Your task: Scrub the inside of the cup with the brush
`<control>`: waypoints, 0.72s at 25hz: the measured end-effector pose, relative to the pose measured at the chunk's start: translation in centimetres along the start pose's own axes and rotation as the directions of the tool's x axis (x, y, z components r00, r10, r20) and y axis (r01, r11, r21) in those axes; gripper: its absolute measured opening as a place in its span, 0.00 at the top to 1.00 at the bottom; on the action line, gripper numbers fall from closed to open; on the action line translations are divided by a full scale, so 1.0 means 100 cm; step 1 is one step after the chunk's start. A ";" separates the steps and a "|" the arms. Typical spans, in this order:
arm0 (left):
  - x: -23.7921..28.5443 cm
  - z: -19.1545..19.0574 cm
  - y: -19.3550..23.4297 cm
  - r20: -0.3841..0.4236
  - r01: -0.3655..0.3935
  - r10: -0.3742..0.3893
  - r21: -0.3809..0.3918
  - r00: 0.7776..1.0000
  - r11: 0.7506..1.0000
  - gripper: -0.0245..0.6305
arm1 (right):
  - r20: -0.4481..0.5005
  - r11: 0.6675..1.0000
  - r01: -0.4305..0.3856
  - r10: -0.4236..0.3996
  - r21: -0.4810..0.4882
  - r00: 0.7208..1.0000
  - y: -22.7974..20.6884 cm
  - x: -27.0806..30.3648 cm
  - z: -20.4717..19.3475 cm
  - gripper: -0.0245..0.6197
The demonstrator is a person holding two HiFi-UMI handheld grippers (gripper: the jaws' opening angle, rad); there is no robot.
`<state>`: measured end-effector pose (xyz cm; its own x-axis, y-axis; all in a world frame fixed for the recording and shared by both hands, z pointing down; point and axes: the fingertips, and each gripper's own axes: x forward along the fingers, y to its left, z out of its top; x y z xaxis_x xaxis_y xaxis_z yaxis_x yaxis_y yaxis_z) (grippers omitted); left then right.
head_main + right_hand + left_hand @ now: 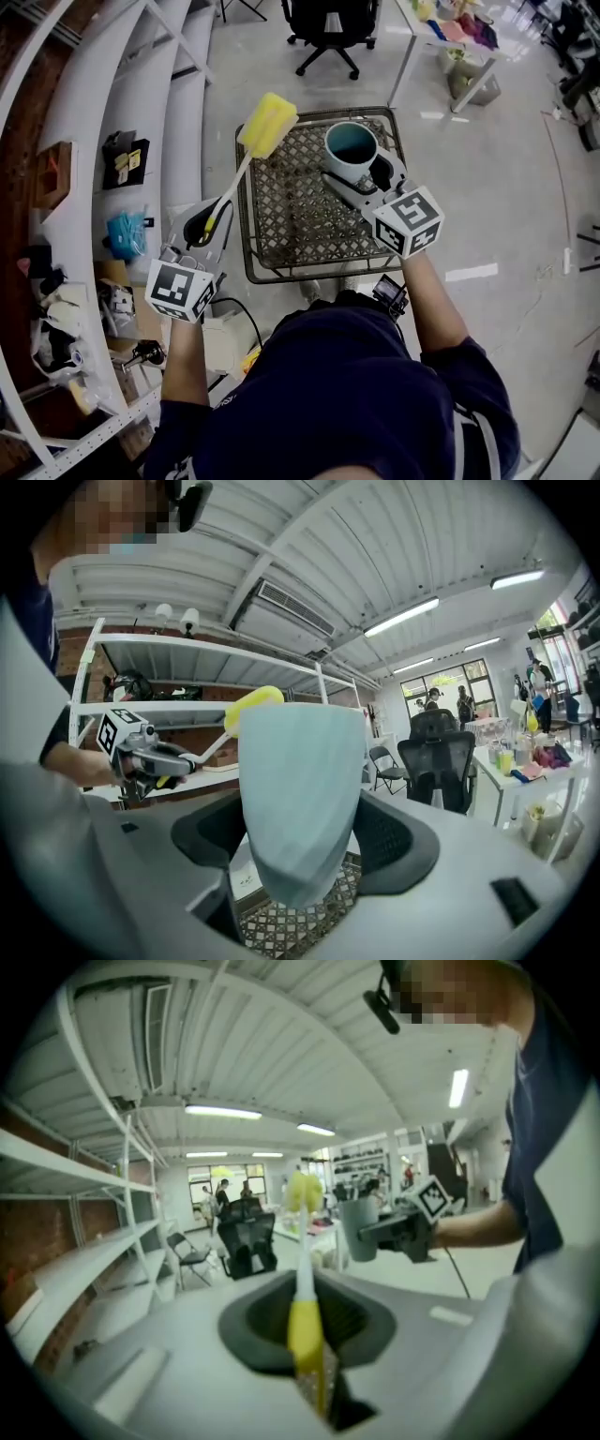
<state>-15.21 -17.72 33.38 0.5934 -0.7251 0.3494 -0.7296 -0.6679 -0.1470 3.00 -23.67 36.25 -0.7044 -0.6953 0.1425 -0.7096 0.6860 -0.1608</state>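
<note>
My left gripper [204, 228] is shut on the yellow grip of a brush [246, 161], and its white stem rises to a yellow sponge head [268, 123] over the table's far left corner. In the left gripper view the brush [305, 1283] stands straight up between the jaws. My right gripper [367, 176] is shut on a pale teal cup [351, 151], held upright above the wire-mesh table [300, 246] with its mouth open upward. The cup [300, 799] fills the right gripper view, base toward the camera. Brush head and cup are apart, side by side.
White shelving [112, 112] runs along the left with boxes and bags on it. A black office chair [330, 26] stands beyond the table, and a white desk [450, 37] with clutter is at the far right. Grey floor surrounds the table.
</note>
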 end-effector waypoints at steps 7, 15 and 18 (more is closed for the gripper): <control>0.020 -0.016 -0.021 0.031 0.027 -0.024 -0.088 0.999 0.996 0.92 | -0.012 1.000 -0.004 0.004 -0.009 1.000 0.004 -0.004 0.003 0.41; 0.025 -0.016 -0.030 0.075 0.046 -0.036 -0.131 0.997 0.990 0.92 | -0.027 1.000 -0.012 0.011 -0.022 1.000 0.006 -0.006 0.004 0.41; 0.028 -0.020 -0.036 0.084 0.058 -0.045 -0.154 0.995 0.986 0.92 | -0.036 1.000 -0.011 0.010 -0.024 0.999 0.005 -0.009 0.001 0.41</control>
<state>-11.57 -16.97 36.69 0.6521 -0.7058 0.2768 -0.7378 -0.6748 0.0175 3.21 -22.73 35.94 -0.7114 -0.6803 0.1761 -0.7022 0.6983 -0.1389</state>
